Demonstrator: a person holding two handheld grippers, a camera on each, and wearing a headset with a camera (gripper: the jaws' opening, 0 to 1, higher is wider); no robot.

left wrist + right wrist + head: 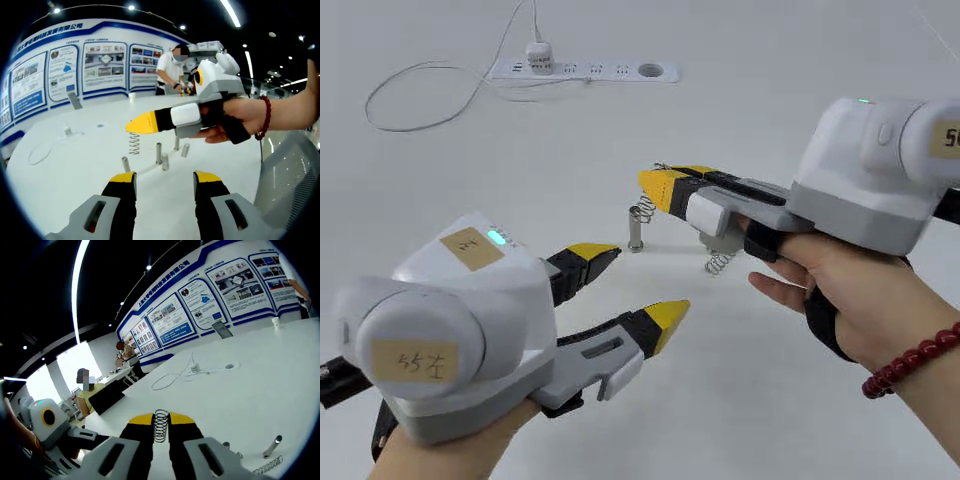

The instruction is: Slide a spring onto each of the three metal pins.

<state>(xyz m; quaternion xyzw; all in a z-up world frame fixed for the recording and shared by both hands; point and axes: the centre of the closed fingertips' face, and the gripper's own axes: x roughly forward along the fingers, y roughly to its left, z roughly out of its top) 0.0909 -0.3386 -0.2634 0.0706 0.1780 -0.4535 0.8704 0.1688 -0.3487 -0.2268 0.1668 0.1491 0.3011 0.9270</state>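
WORKBENCH — The right tongs clench a spring crosswise between their yellow tips. The coil hangs down from them, just above an upright metal pin on the white bench. The left tongs hover near on the person's side of that pin, jaws parted and gripping nothing, tips aimed toward it. Other pins stand ahead of the left tongs and below the right ones. A second spring lies loose on the bench beneath the body of the right tongs.

The pins in view look bare, so the job appears to be at its first spring, at the step of carrying the coil to its pin. The next move calls for bringing the coil's open lower end square over the pin's top. The tongs would then lower it so the pin threads up inside, and only then let go. A spring pinched across its side may hang tilted — it could catch on the pin's rim or tip the pin over.
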